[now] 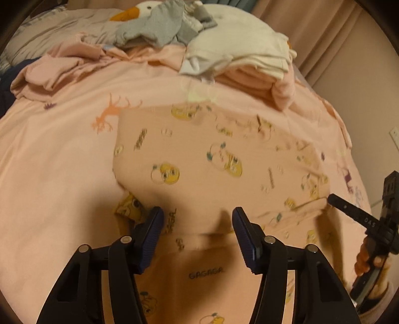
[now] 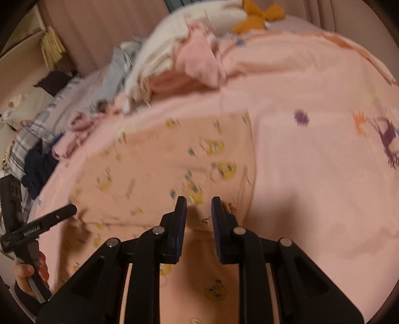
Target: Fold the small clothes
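Observation:
A small peach garment [image 1: 204, 159] printed with yellow cartoon figures lies spread on the pink bed sheet [image 1: 57, 159]. It also shows in the right wrist view [image 2: 159, 169], blurred. My left gripper [image 1: 198, 214] is open, its fingers just above the garment's near part. My right gripper [image 2: 198, 203] is open with a narrower gap, over the garment's near right edge, with nothing between its pads. The right gripper also shows at the right edge of the left wrist view [image 1: 331, 199], and the left gripper at the left edge of the right wrist view [image 2: 71, 209].
A pile of folded cream and pink clothes [image 1: 251, 64] lies at the back of the bed, with grey clothes [image 1: 159, 27] and a white goose plush [image 1: 139, 10] behind. Crumpled pink cloth [image 1: 49, 72] and dark cloth [image 2: 37, 169] lie at the left. Curtains hang behind.

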`<act>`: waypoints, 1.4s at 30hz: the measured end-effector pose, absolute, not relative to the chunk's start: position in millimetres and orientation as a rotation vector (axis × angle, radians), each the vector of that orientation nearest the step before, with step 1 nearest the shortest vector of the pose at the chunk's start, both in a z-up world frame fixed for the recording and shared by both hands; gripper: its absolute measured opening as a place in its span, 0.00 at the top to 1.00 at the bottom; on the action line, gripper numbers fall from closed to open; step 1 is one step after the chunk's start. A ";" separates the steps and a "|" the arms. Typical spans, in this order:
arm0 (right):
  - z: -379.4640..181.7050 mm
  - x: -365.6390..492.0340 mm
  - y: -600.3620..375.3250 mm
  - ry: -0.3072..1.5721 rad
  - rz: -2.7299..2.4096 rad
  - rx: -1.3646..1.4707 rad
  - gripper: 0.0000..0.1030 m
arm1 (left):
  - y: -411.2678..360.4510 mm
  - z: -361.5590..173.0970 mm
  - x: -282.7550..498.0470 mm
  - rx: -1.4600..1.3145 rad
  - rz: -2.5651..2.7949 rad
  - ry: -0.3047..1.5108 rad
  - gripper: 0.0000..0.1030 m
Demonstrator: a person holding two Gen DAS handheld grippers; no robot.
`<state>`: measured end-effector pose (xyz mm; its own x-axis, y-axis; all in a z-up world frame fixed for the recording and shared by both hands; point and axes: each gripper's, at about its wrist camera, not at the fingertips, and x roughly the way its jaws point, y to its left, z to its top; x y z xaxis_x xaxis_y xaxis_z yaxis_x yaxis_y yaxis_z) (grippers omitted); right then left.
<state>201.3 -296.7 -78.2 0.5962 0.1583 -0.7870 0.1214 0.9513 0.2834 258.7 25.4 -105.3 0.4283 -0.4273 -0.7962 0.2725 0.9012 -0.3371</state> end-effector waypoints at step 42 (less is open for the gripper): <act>-116.3 44.0 -301.8 1.024 0.212 0.562 0.39 | 108.9 -128.3 126.6 -0.607 -0.636 1.160 0.28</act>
